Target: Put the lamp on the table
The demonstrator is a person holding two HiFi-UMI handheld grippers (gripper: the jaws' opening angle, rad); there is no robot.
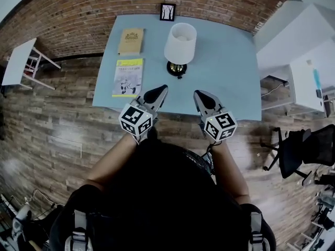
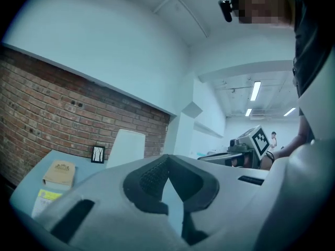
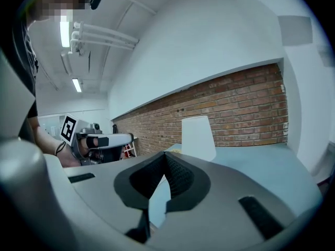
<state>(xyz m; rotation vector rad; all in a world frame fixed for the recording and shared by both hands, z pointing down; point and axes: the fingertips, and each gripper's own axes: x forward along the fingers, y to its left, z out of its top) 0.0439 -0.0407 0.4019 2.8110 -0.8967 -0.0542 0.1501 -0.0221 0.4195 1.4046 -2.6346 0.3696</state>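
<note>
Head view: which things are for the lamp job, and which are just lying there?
For the job:
- lamp, already standing on the table
- table
- left gripper and right gripper, both shut and empty

Just lying about:
- brown book
- yellow booklet
- picture frame
- chair

lamp [image 1: 180,43] mid table [image 1: 230,69], book [image 1: 130,41] to its left, pic frame [image 1: 167,12] behind.
</note>
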